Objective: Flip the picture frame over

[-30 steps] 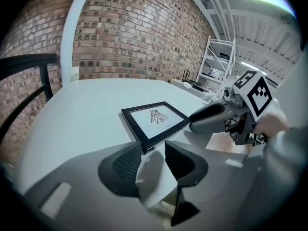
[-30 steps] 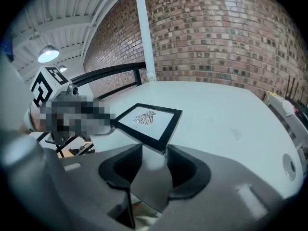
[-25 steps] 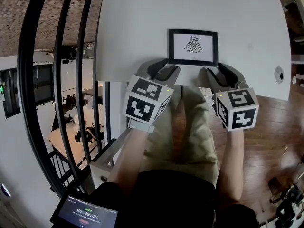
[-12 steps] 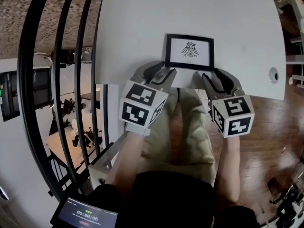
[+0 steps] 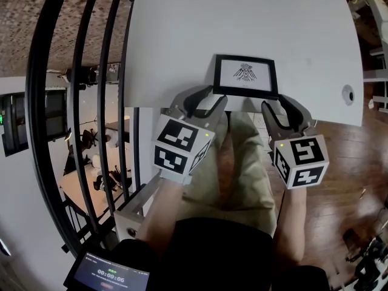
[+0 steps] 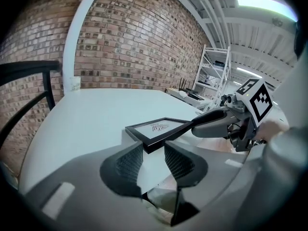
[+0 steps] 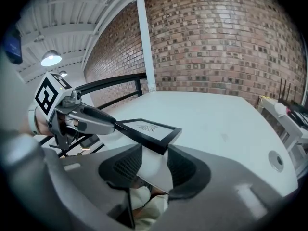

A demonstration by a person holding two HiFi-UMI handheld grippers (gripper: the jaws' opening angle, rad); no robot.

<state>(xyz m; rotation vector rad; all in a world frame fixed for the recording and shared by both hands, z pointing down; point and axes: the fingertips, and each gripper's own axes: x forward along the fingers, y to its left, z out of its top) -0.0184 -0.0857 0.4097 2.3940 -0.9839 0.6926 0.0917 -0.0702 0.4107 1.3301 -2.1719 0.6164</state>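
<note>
Head view: black-rimmed picture frame (image 5: pixel 245 76) with bird print, flat, face up at near edge of white table (image 5: pixel 242 17), long axis crosswise. My left gripper (image 5: pixel 205 97) at near-left corner, right gripper (image 5: pixel 280 105) at near-right, both gaping, nothing pinched yet.

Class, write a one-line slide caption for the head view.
Left gripper and right gripper, open, at the near corners of a face-up picture frame on a table.
</note>
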